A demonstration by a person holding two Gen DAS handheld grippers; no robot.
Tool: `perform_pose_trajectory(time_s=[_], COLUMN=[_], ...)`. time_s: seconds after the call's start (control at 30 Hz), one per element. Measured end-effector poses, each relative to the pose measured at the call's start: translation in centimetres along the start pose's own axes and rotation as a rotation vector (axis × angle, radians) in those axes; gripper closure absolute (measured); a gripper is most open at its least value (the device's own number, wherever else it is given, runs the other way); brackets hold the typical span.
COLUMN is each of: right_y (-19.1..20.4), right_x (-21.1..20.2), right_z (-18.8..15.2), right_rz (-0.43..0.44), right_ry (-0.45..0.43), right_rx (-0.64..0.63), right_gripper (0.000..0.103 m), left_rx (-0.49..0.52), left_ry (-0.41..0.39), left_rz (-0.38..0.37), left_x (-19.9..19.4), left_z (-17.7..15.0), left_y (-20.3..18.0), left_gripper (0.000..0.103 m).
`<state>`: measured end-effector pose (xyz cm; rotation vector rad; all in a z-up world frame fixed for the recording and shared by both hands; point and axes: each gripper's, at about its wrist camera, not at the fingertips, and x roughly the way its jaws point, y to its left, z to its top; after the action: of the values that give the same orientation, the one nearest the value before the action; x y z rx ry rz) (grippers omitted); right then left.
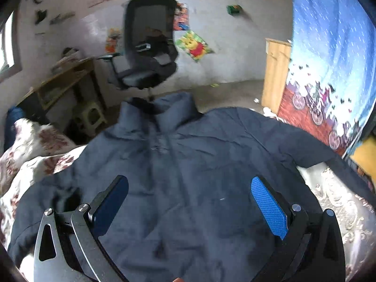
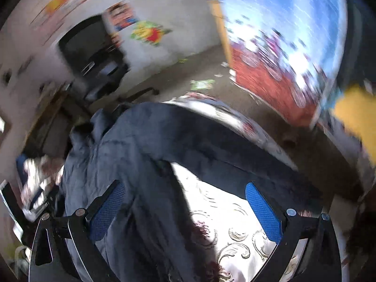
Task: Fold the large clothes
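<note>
A large navy jacket lies spread flat on the bed, collar at the far side, zip up the middle, sleeves out to both sides. My left gripper hovers open above its lower front, holding nothing. In the right wrist view, which is blurred, the jacket's body lies at left and its right sleeve runs out to the right. My right gripper is open and empty above the gap between body and sleeve.
The bed has a white floral cover and a red-flowered quilt bunched at left. A black office chair, a wooden desk and a stool stand beyond the bed. A blue patterned curtain hangs at right.
</note>
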<state>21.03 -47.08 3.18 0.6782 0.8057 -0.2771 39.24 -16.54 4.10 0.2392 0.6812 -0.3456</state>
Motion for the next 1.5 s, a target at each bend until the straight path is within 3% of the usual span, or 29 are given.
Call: perform_pose_trajectory(time_s=[0.1, 0.27, 0.4, 0.53, 0.57, 0.63, 0.67, 0.73, 0.8, 0.93, 1.13, 1.3, 1.5], right_y=[-4.9, -8.8, -11.8, -13.0, -13.3, -14.3, -14.9, -15.8, -16.4, -15.2, -10.7, -2.8, 11.3], right_x=[1.4, 3.6, 4.0, 3.6, 3.6, 4.0, 4.2, 4.6, 4.9, 4.5, 1.5, -1.9, -4.3], right_z=[-1.4, -4.1, -4.3, -3.1, -2.6, -2.2, -2.1, -2.1, -2.3, -1.7, 0.8, 3.8, 3.7], right_rz=[0.022, 0.044, 0.095, 0.104, 0.09, 0.043, 0.022, -0.023, -0.041, -0.089, -0.163, -0.148, 0.009], right_ry=[0.012, 0.106, 0.052, -0.059, -0.081, -0.092, -0.089, -0.078, -0.07, -0.094, -0.242, -0.458, -0.651], right_rx=[0.133, 0.27, 0.441, 0.514, 0.529, 0.581, 0.616, 0.65, 0.674, 0.566, 0.329, 0.029, -0.347], right_gripper=[0.0, 0.0, 0.0, 0.003, 0.007, 0.032, 0.039, 0.068, 0.079, 0.093, 0.096, 0.096, 0.096], left_rx=[0.03, -0.025, -0.031, -0.045, -0.044, -0.043, -0.043, -0.042, -0.031, -0.024, -0.037, -0.048, -0.113], left_ry=[-0.002, 0.028, 0.037, 0.076, 0.085, 0.098, 0.105, 0.128, 0.166, 0.177, 0.187, 0.166, 0.15], left_rz=[-0.01, -0.057, -0.067, -0.068, -0.06, -0.045, -0.037, -0.033, -0.025, -0.031, -0.05, -0.047, 0.003], left_x=[3.0, 7.3, 9.9, 11.9, 12.5, 13.4, 13.9, 15.1, 16.2, 16.9, 14.9, 10.6, 4.4], left_z=[-0.2, 0.5, 1.5, 1.5, 1.5, 1.3, 1.2, 0.9, 0.5, -0.1, -0.3, -0.3, -1.6], left_y=[-2.5, -4.9, -6.5, -7.3, -7.6, -7.9, -8.1, -8.4, -8.7, -8.6, -6.5, -2.5, 5.1], left_gripper=[0.001, 0.001, 0.001, 0.001, 0.001, 0.001, 0.001, 0.001, 0.001, 0.001, 0.001, 0.001, 0.001])
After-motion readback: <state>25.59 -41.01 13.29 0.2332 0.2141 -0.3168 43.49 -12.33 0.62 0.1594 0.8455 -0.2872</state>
